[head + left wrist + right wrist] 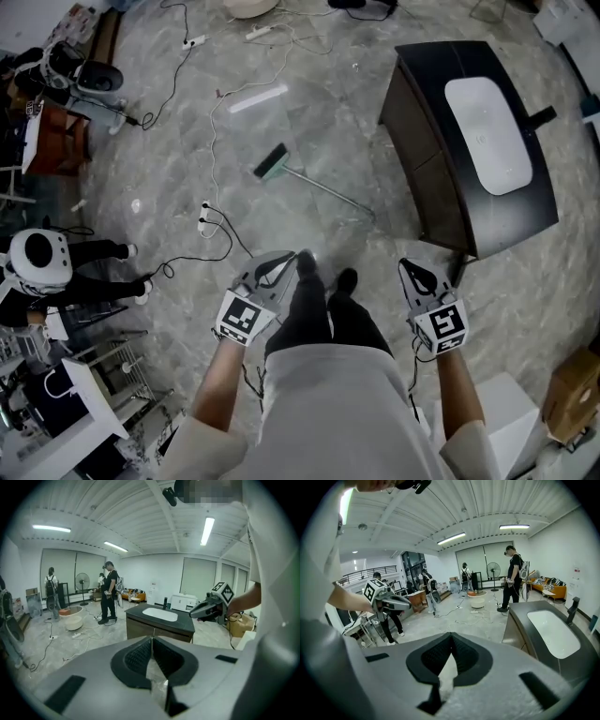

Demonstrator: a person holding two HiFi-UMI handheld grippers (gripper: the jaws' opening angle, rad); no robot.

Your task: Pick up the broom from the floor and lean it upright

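Observation:
The broom (275,164), with a green-and-black head and a thin metal handle (337,193), lies flat on the grey marble floor ahead of my feet. My left gripper (296,256) hangs beside my left leg, short of the broom, with its jaws closed on nothing. My right gripper (406,266) is at my right side, near the cabinet's corner, and its tips also meet with nothing between them. In the left gripper view the jaws (152,639) touch, and the right gripper (210,607) shows beyond. The right gripper view shows closed tips (450,635); the broom is out of both gripper views.
A dark cabinet (427,150) with a white sink (489,134) stands right of the broom. White and black cables (212,141) trail over the floor to the left. A person in black (66,272) is at the far left, and a cardboard box (572,394) sits at lower right.

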